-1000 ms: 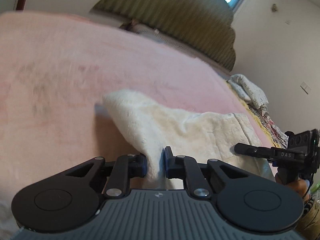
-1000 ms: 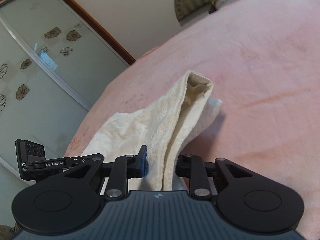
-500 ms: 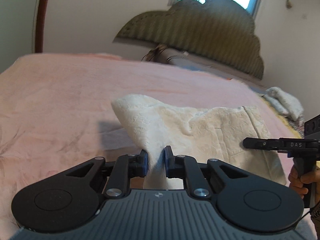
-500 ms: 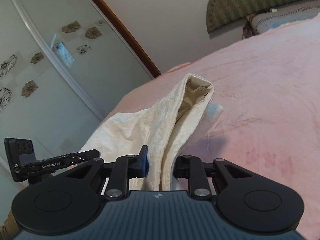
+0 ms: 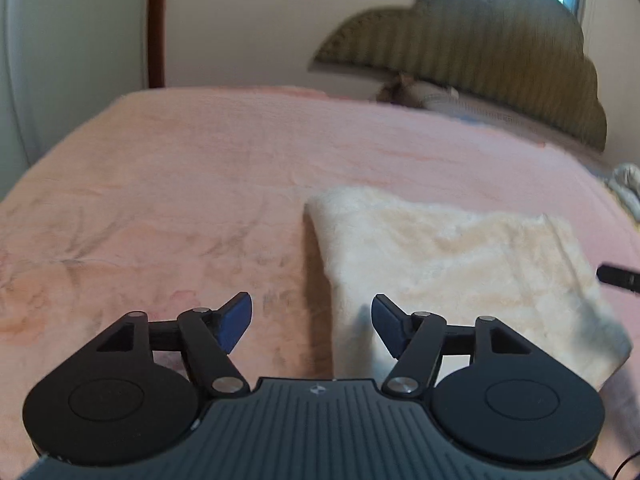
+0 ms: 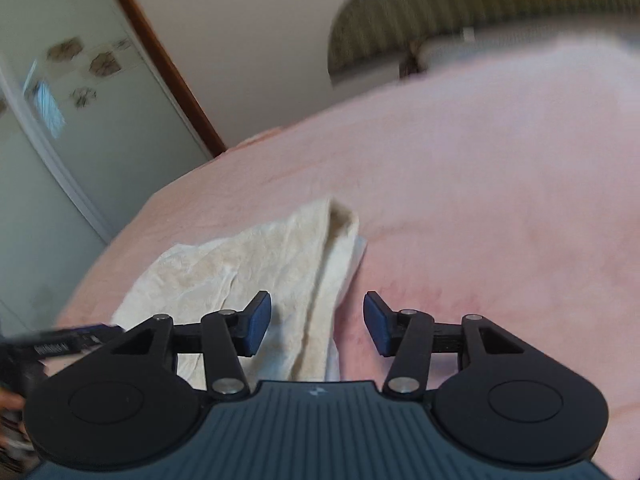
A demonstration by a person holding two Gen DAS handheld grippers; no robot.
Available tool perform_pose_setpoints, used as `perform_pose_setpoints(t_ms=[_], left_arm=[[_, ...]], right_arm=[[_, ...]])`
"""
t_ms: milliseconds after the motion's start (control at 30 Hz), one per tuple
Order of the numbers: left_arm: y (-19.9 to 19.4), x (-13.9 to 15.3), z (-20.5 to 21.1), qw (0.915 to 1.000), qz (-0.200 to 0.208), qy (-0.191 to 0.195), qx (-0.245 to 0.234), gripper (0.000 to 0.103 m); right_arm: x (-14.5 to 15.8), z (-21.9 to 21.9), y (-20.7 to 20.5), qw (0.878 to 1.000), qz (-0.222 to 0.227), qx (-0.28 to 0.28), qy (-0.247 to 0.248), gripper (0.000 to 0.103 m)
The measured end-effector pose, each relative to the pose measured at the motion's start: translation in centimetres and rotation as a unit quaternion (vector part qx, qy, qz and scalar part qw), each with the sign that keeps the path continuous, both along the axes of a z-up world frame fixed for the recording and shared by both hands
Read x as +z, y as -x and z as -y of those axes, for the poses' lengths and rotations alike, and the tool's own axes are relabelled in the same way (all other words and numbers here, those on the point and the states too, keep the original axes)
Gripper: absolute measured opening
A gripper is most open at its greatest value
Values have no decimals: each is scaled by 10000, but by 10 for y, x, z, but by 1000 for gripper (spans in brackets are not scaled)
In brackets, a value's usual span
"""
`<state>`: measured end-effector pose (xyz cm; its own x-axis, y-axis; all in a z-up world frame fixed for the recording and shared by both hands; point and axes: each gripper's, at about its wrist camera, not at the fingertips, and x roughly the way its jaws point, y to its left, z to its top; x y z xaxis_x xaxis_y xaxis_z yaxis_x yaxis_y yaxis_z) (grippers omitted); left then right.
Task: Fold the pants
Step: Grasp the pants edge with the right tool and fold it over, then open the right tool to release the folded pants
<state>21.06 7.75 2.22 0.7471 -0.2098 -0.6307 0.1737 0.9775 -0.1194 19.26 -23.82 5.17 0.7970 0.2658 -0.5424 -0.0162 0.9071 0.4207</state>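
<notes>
Cream fleece pants [image 5: 452, 264] lie folded flat on the pink bedspread [image 5: 180, 184]. My left gripper [image 5: 312, 326] hovers over their near left edge, its jaws opening and wide apart, with the cloth below them and untouched by the pads. In the right wrist view the same pants [image 6: 256, 256] lie on the bed with a thick folded edge running toward me. My right gripper [image 6: 317, 326] is over that edge, jaws opening, its pads clear of the cloth. The tip of the right gripper [image 5: 618, 274] shows at the far right of the left wrist view.
An olive padded headboard [image 5: 480, 40] and pillows stand at the far end of the bed. A sliding wardrobe door [image 6: 60, 128] with flower patterns stands beyond the bed's left side. More bedding [image 5: 626, 184] lies at the right edge. The left gripper's body [image 6: 60, 344] shows at lower left.
Both grippers were shut on the pants' edge and holding it raised; now both have let go and their jaws stand apart. The pants have dropped flat onto the bed.
</notes>
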Motion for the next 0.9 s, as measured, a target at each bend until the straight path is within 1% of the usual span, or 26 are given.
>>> perform_pose_setpoints(t_ms=[33, 67, 100, 133, 167, 200, 233, 267, 300, 333, 367, 400, 433, 467, 533, 567, 600, 667, 733, 767, 800, 833, 867, 900], left_arm=[[6, 7, 0, 9996, 141, 219, -79, 69], [11, 13, 3, 9982, 257, 489, -242, 69], [12, 17, 4, 9959, 334, 734, -415, 70], [12, 20, 6, 9931, 372, 951, -583, 70], [5, 21, 12, 9909, 353, 1102, -681, 74], [-2, 19, 14, 9907, 285, 1146, -674, 79], [-16, 11, 16, 9914, 109, 1167, -585, 82], [-31, 0, 16, 9911, -181, 1226, -491, 82], [-48, -15, 15, 9888, -555, 1324, -402, 79], [-59, -28, 12, 9866, -847, 1371, -268, 78], [-62, -37, 9, 9877, -925, 1260, -85, 76], [-58, -36, 9, 9903, -843, 1104, -33, 73], [-50, -34, 8, 9919, -741, 1031, -103, 73], [-38, -29, 7, 9927, -631, 1018, -172, 75], [-13, -20, 8, 9951, -437, 882, -114, 76], [0, -17, 10, 9964, -368, 768, -57, 77], [14, -13, 14, 9975, -302, 637, -1, 80], [40, -9, 22, 9986, -218, 485, 21, 80], [60, -8, 30, 9991, -101, 404, -85, 86], [64, -12, 41, 9998, -102, 110, -160, 92], [64, -18, 51, 9993, -113, -262, -222, 96], [63, -25, 58, 9979, -149, -594, -221, 97], [61, -29, 59, 9974, -191, -682, -164, 97], [65, -28, 56, 9983, -195, -533, -98, 96]], right_arm=[[8, -10, 4, 9996, 157, 188, 162, 51], [13, -18, 7, 9986, 251, 462, 109, 51], [15, -25, 7, 9968, 266, 755, -56, 51], [14, -32, 5, 9943, 213, 1019, -217, 52], [11, -38, 3, 9924, 124, 1191, -273, 52], [7, -43, 1, 9918, 28, 1263, -210, 52], [0, -48, -1, 9916, -139, 1286, -40, 52], [-7, -52, -6, 9912, -259, 1296, 57, 52], [-13, -51, -7, 9912, -316, 1287, 51, 52], [-19, -48, -8, 9913, -347, 1267, -32, 52], [-21, -45, -8, 9917, -350, 1218, -196, 52], [-21, -41, -8, 9920, -377, 1152, -350, 52], [-17, -38, -7, 9927, -443, 1024, -465, 52], [-12, -39, -2, 9939, -444, 927, -405, 53], [0, -49, 11, 9957, -258, 889, -1, 70], [4, -56, 19, 9956, -171, 905, 166, 82], [6, -62, 25, 9948, -104, 982, 256, 86], [1, -75, 33, 9920, -102, 1187, 417, 89], [-10, -86, 35, 9889, -108, 1227, 832, 89], [-14, -89, 36, 9876, -81, 1229, 972, 89], [-14, -92, 36, 9872, -65, 1191, 1056, 89], [-13, -94, 36, 9876, -105, 1132, 1083, 89], [-10, -95, 35, 9885, -165, 1045, 1081, 89], [-6, -97, 35, 9893, -214, 957, 1076, 89]])
